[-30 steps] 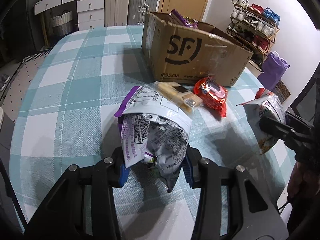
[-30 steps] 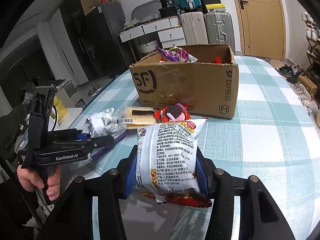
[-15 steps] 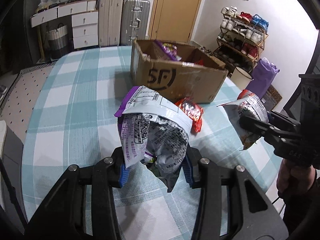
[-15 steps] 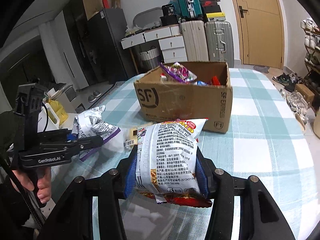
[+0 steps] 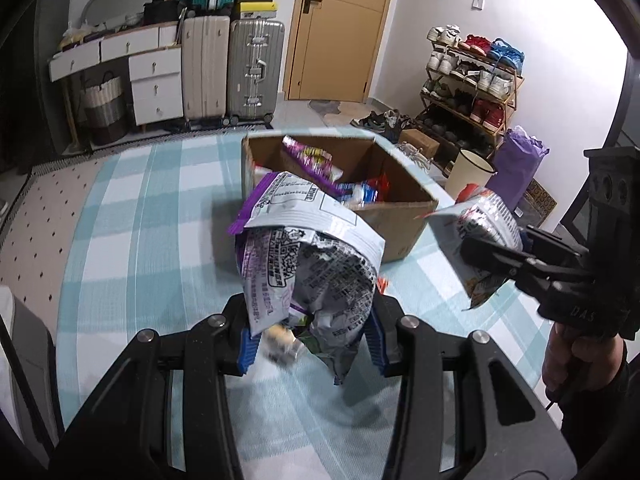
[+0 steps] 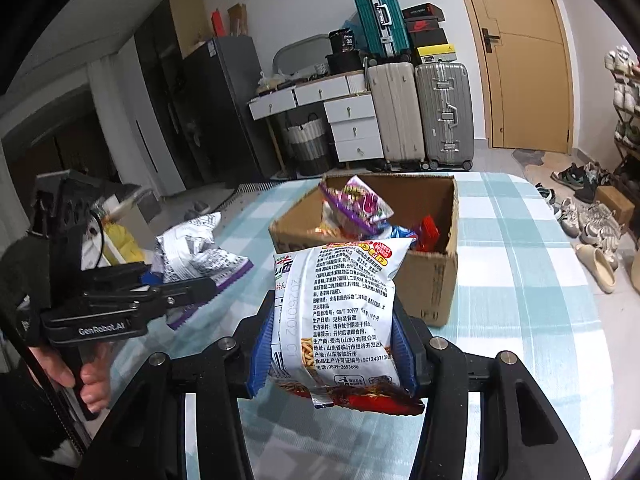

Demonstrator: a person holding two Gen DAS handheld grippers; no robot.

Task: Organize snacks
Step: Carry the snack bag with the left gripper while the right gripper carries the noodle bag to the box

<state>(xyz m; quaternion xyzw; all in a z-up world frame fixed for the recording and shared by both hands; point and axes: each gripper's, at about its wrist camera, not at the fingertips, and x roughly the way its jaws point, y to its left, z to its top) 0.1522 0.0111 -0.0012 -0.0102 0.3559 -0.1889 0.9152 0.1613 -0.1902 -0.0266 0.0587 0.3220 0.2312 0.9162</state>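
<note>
Above the checked table (image 6: 520, 240), the left gripper (image 5: 310, 332) clamps a crumpled purple-and-silver snack bag (image 5: 308, 256), its body marked "GenRobot.AI"; the right gripper (image 6: 334, 344) pinches a white snack bag (image 6: 336, 304) printed "GB/T 20977", both before the open cardboard box (image 6: 432, 280).

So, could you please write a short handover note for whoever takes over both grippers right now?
Left gripper: shut on a crumpled purple and silver snack bag, held up off the table.
Right gripper: shut on a white snack bag with a red bottom edge, also in the air.
The cardboard box stands open on the checked tablecloth, ahead of both grippers, with several snacks already inside.
Done: both bags are picked up.
Left: carry each bag over the box and drop it in. From these views I cannot tell whether more snacks lie on the table in front of the box, so check there afterwards.
</note>
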